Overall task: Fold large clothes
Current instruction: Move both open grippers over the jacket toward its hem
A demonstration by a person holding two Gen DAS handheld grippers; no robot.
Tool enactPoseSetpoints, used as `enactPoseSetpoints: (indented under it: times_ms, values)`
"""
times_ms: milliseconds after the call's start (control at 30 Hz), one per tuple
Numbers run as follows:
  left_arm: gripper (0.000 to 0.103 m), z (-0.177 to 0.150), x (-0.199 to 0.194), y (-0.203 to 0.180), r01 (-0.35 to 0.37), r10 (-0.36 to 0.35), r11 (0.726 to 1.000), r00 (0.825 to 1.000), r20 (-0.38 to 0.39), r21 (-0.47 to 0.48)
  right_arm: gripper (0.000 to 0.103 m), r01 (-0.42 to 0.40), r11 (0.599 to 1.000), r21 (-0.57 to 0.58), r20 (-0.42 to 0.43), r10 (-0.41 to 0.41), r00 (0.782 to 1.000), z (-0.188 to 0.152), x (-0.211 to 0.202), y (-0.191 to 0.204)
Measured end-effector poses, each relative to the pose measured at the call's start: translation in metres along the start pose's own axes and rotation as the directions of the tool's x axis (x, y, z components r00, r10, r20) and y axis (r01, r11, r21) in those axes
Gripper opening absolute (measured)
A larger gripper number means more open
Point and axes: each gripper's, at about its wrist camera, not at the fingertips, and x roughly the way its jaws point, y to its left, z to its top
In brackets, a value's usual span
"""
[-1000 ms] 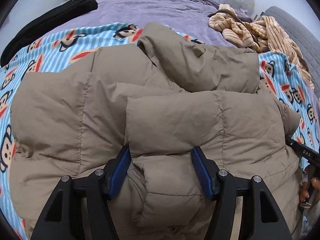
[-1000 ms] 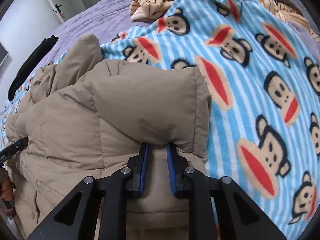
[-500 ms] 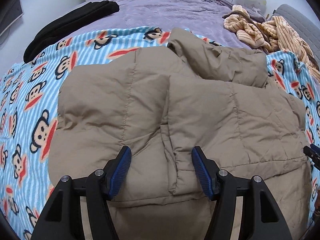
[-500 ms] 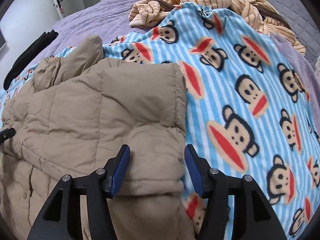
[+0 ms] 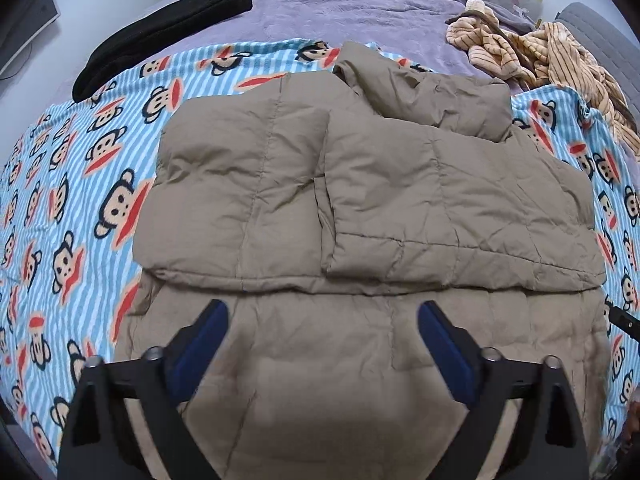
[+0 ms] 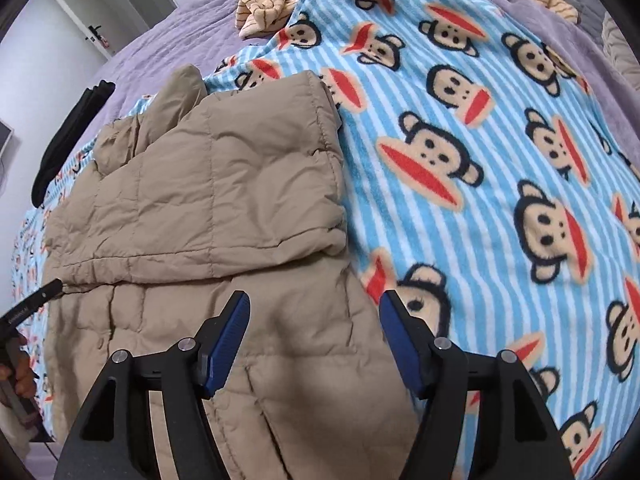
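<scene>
At the far left of the bed, a black garment (image 5: 160,36) lies on the purple cover, well apart from the work. The monkey-print blanket (image 5: 72,200) is spread beneath a tan puffer jacket (image 5: 360,184), whose upper part is folded down over its lower part, leaving a fold edge running side to side across both views. The left tool (image 5: 322,344) hangs above the jacket's near, uncovered panel with its jaws opening wide and nothing pinched between them. The right tool (image 6: 314,336) hovers over the jacket's right edge, jaws also opening, pads off the fabric. The jacket's long axis lies crosswise ahead of both tools, each nearest its own near corner, so the next fold likely lifts this near hem away towards the fold edge.
</scene>
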Motion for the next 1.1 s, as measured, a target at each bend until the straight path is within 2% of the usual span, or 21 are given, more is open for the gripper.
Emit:
enactPoseSetpoints:
  times_ms: [67, 300, 500, 600, 800, 833, 867, 1100]
  values:
    - [0.101, -0.012, -0.008, -0.005, -0.015, 0.015, 1.000, 1.000, 0.005, 0.005, 0.072, -0.039, 0.999, 0.025, -0.019, 0.040, 0.999, -0.008, -0.001, -0.001]
    - [0.101, -0.050, -0.018, -0.015, -0.041, 0.039, 0.999, 0.997, -0.063, -0.026, 0.079, -0.129, 0.991, 0.025, -0.087, 0.130, 0.988, -0.034, 0.001, 0.004]
    - [0.101, -0.081, -0.029, -0.022, -0.067, 0.063, 0.997, 0.994, -0.085, -0.038, 0.082, -0.223, 0.975, 0.017, -0.118, 0.223, 0.968, -0.050, 0.002, 0.009]
    - [0.101, -0.090, -0.035, -0.022, -0.069, 0.065, 0.997, 0.993, -0.100, -0.039, 0.084, -0.234, 0.972, 0.006, -0.129, 0.233, 0.964, -0.058, -0.001, 0.012]
    - [0.101, -0.107, -0.052, -0.008, -0.037, 0.034, 0.999, 0.994, -0.107, -0.029, 0.086, -0.259, 0.964, 0.058, -0.140, 0.265, 0.954, -0.078, -0.016, 0.019]
    - [0.101, -0.110, -0.054, -0.004, -0.036, 0.033, 0.999, 0.993, -0.114, -0.024, 0.090, -0.257, 0.964, 0.067, -0.139, 0.264, 0.954, -0.084, -0.019, 0.019]
    - [0.101, -0.113, -0.058, 0.000, -0.034, 0.031, 0.999, 0.993, -0.117, -0.020, 0.103, -0.252, 0.965, 0.079, -0.137, 0.260, 0.956, -0.090, -0.023, 0.022]
    - [0.101, -0.139, -0.097, 0.034, 0.003, -0.001, 1.000, 0.992, -0.127, 0.011, 0.103, -0.232, 0.964, 0.126, -0.133, 0.249, 0.959, -0.127, -0.051, 0.050]
